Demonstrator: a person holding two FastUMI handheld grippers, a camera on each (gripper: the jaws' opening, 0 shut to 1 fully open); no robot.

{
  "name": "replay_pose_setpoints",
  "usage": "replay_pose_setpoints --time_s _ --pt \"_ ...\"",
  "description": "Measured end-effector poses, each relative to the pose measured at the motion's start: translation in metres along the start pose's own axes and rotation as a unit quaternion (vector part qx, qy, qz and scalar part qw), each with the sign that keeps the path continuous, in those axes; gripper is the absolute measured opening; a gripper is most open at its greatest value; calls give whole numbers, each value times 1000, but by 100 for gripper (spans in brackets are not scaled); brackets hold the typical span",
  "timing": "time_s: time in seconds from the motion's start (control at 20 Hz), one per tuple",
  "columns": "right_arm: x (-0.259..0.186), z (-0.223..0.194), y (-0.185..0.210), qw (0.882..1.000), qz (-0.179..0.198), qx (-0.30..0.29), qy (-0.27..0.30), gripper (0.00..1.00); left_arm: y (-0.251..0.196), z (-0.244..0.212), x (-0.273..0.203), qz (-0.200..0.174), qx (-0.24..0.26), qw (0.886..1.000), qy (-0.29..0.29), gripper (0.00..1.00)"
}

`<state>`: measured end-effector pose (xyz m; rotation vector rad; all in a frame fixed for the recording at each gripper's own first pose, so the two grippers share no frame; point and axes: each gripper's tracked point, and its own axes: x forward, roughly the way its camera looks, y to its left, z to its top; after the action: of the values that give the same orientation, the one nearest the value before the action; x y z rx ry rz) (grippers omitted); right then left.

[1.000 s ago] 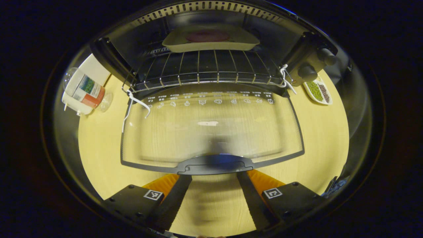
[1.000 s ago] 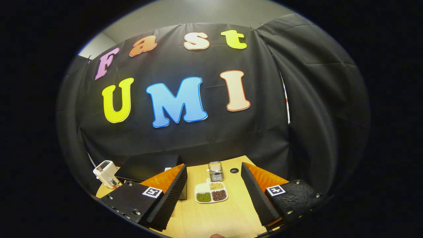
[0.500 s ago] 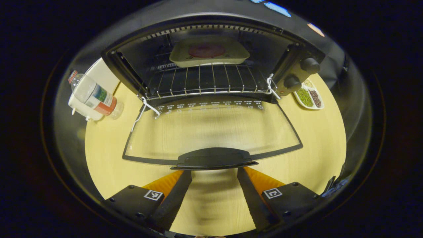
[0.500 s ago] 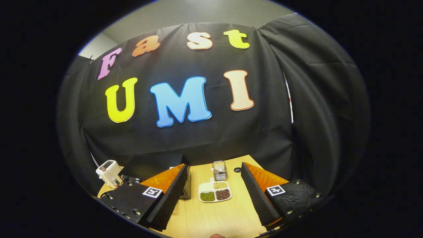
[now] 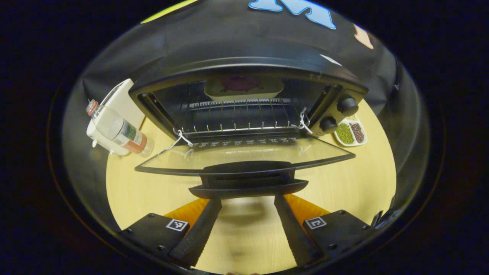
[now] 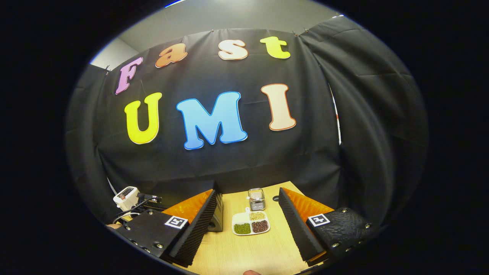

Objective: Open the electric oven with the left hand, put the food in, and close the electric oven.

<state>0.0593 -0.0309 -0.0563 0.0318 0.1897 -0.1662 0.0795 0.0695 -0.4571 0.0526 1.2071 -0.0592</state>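
Note:
The black electric oven (image 5: 248,70) stands open in the left gripper view. Its glass door (image 5: 244,154) hangs partly raised, seen almost edge-on. A pale plate with a round reddish food (image 5: 241,87) sits at the back of the wire rack (image 5: 237,114) inside. My left gripper (image 5: 247,204) is open, its fingertips right under the door handle (image 5: 248,185). My right gripper (image 6: 248,198) is open above the wooden table (image 6: 248,252), with nothing between its fingers.
A plastic bottle (image 5: 122,130) leans on a white appliance (image 5: 114,105) left of the oven. Two knobs (image 5: 338,114) sit on the oven's right side. A divided dish of beans (image 6: 251,223) and a small metal holder (image 6: 256,198) lie beyond the right gripper.
The oven door has swung up from lying flat to partly raised, with the left gripper's fingertips staying at its handle. The right gripper has barely shifted.

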Motion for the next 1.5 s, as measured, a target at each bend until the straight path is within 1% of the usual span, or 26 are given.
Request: replay_pose_setpoints --time_s 0.2,0.6,0.7,0.8,0.85,0.9,0.95,1.05,1.1,1.2,1.3,1.35,1.4,1.45,1.5 --pt "-1 3 -2 1000 -4 1 -3 99 1 8 -4 2 2 1000 -12 95" --pt "-2 5 9 1000 8 -7 -2 99 10 48 -23 14 -5 997 -77 95" --pt "-4 4 11 1000 13 -10 -3 99 11 57 -40 20 -6 994 -106 99" --pt "-6 5 16 1000 20 -12 -5 99 7 72 -67 16 -11 988 -155 92" --pt "-6 6 18 1000 24 -14 -7 99 3 82 -87 11 -16 982 -187 95" --pt "-8 7 21 999 29 -17 -9 99 -1 94 -112 5 -23 974 -226 92" --pt "-9 10 23 999 34 -20 -13 99 -6 108 -140 2 -27 962 -272 95" --pt "-12 16 30 999 43 -24 -22 99 -9 130 -203 2 -25 931 -363 95" --pt "-15 21 35 998 50 -26 -27 99 -8 132 -232 9 -26 917 -399 95" --pt "-20 34 46 997 62 -32 -42 99 -6 132 -294 17 -35 888 -458 99" --pt "-26 49 56 995 72 -35 -63 99 -7 126 -351 19 -47 860 -508 96" --pt "-31 57 62 994 78 -32 -76 99 -10 123 -377 13 -47 843 -535 94" --pt "-35 65 69 992 86 -31 -88 98 -15 121 -397 -1 -43 830 -556 96" --pt "-38 69 75 991 90 -33 -93 98 -13 115 -404 -6 -41 822 -567 98" --pt "-40 68 79 990 93 -35 -95 98 -7 108 -407 4 -43 821 -569 98"
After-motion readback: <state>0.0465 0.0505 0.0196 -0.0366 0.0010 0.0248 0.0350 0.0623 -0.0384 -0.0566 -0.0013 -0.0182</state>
